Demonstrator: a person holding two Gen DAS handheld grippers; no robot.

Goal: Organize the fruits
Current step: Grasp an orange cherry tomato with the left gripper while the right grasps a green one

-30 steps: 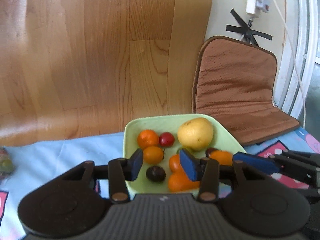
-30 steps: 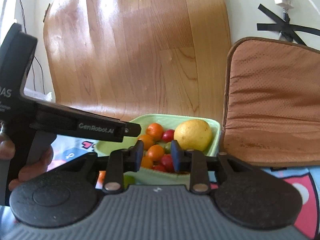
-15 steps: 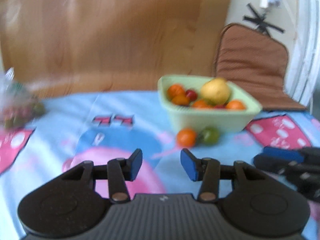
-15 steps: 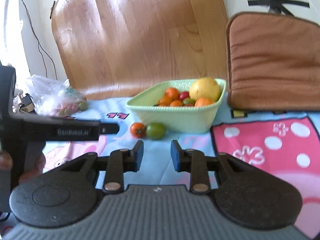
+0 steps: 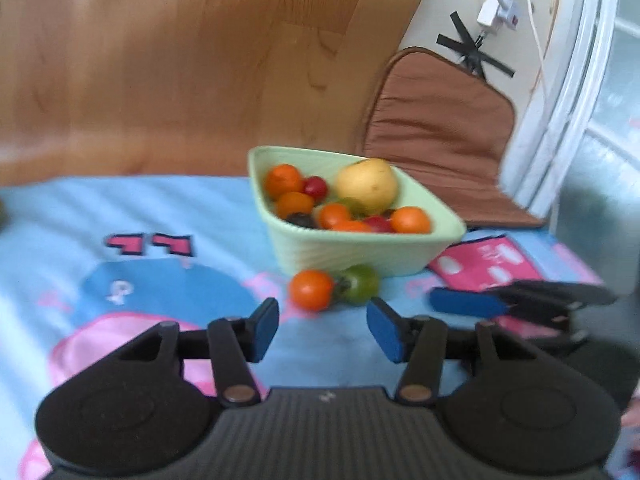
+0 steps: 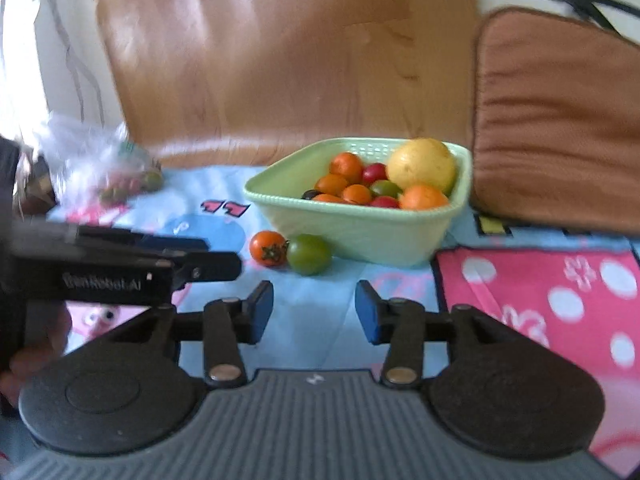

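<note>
A pale green basket (image 5: 360,250) (image 6: 360,232) holds several oranges, small tomatoes and a yellow pear (image 5: 366,185) (image 6: 422,166). On the cloth in front of it lie an orange tomato (image 5: 311,289) (image 6: 268,248) and a green tomato (image 5: 360,284) (image 6: 309,254), side by side. My left gripper (image 5: 322,334) is open and empty, just short of the two tomatoes. My right gripper (image 6: 314,312) is open and empty, a little nearer than them. Each gripper shows in the other's view, the right one (image 5: 492,304) and the left one (image 6: 160,264).
A cartoon-print cloth (image 6: 540,300) covers the table. A clear plastic bag of fruit (image 6: 100,164) lies at the far left. A brown cushion (image 6: 560,120) leans at the back right beside the basket. A wooden panel (image 5: 180,60) stands behind.
Both grippers have pulled back from over the basket and lowered toward the cloth. The right gripper's fingers have opened wider. The two loose tomatoes came into view.
</note>
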